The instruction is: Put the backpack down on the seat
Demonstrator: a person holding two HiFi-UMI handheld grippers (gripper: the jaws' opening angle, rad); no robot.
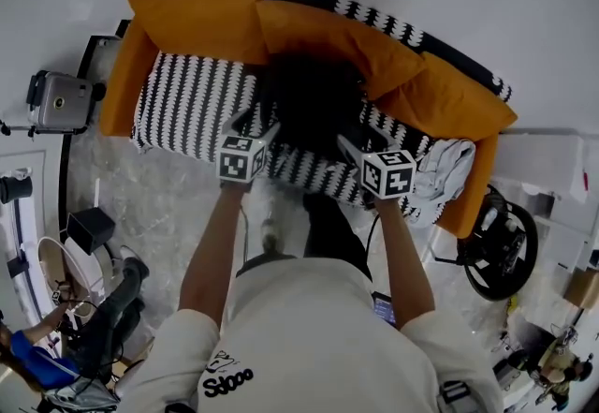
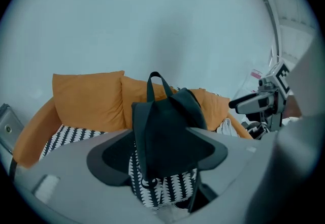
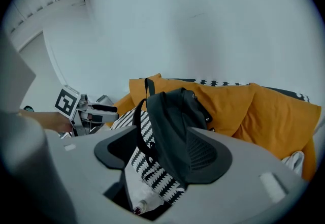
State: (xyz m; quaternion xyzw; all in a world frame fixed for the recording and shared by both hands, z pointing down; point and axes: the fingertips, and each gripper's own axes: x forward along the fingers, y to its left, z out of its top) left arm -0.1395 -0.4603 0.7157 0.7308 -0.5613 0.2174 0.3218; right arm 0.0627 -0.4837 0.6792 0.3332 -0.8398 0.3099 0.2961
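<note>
Black fabric backpack (image 1: pixel 314 97) stands upright on the black-and-white patterned sofa seat (image 1: pixel 192 107), just beyond and between left claw (image 1: pixel 257 135) and right claw (image 1: pixel 356 144), both released, equally near.

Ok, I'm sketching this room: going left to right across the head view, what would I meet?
Grey boxy camera → leftmost orange fabric back cushion → black fabric backpack → crumpled white cloth → black round wheel.
</note>
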